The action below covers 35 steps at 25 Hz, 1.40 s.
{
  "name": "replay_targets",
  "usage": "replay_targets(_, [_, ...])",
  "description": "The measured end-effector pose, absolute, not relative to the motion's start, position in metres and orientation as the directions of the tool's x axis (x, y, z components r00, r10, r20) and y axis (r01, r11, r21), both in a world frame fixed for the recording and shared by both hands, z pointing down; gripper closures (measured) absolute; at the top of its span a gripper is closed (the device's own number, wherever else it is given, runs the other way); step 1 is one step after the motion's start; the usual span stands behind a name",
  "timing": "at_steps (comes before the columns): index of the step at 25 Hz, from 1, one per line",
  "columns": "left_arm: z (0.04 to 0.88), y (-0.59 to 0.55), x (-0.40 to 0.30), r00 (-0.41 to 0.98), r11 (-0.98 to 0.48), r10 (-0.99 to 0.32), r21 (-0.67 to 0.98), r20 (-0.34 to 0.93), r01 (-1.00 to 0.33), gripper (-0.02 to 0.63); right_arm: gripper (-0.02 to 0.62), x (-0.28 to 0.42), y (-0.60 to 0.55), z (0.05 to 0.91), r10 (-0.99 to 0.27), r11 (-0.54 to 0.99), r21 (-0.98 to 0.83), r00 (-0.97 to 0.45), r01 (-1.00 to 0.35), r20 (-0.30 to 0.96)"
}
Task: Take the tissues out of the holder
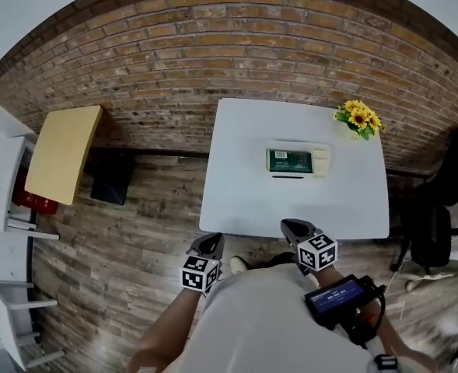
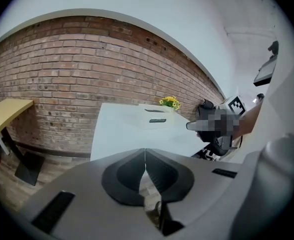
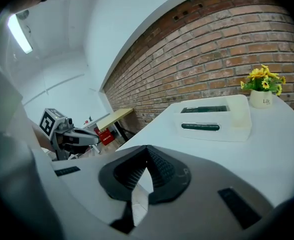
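Left claw [image 1: 208, 245] and right claw [image 1: 296, 229] both pinched closed, empty, off the counter [image 1: 244, 200] near edge. Tissue holder [image 1: 323, 162] mid-counter, well apart. Suggest: open right claw, pinch tissues [image 1: 290, 162]; left steadies holder.

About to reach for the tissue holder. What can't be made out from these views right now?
- Tissue holder, head view: too small to tell whether a sheet sticks out of the slot.
- Its far side, right gripper view: hidden by its own body.
- Right gripper, left gripper view: partly under a blur patch.
- Flower pot print, right gripper view: too small to read.
- Table legs, head view: hidden by the tabletop.
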<state>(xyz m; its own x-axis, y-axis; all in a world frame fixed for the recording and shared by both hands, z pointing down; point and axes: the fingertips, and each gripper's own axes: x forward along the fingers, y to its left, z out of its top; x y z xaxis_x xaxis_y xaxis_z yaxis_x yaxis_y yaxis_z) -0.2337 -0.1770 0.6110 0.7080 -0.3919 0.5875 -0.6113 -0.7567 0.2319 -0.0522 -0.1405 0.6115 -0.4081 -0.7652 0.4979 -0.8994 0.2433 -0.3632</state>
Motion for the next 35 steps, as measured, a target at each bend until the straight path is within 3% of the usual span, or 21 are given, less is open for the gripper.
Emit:
replay_targets(10, [0.607, -0.205, -0.19, 0.761, -0.835, -0.294, 0.233, 0.578, -0.499, 0.595, 0.589, -0.03, -0.14, 0.625, -0.799, 0.123, -0.383, -0.32, -0.916, 0.509])
replay_targets(26, [0.59, -0.245, -0.101, 0.742, -0.911, -0.19, 0.166, 0.643, -0.377, 0.595, 0.589, 0.008, -0.176, 0.627, -0.82, 0.139, -0.419, -0.341, -0.897, 0.459])
replay_targets(35, [0.587, -0.257, -0.059, 0.755, -0.957, -0.106, 0.14, 0.647, -0.255, 0.595, 0.589, 0.027, -0.175, 0.632, -0.848, 0.063, -0.446, -0.283, -0.893, 0.447])
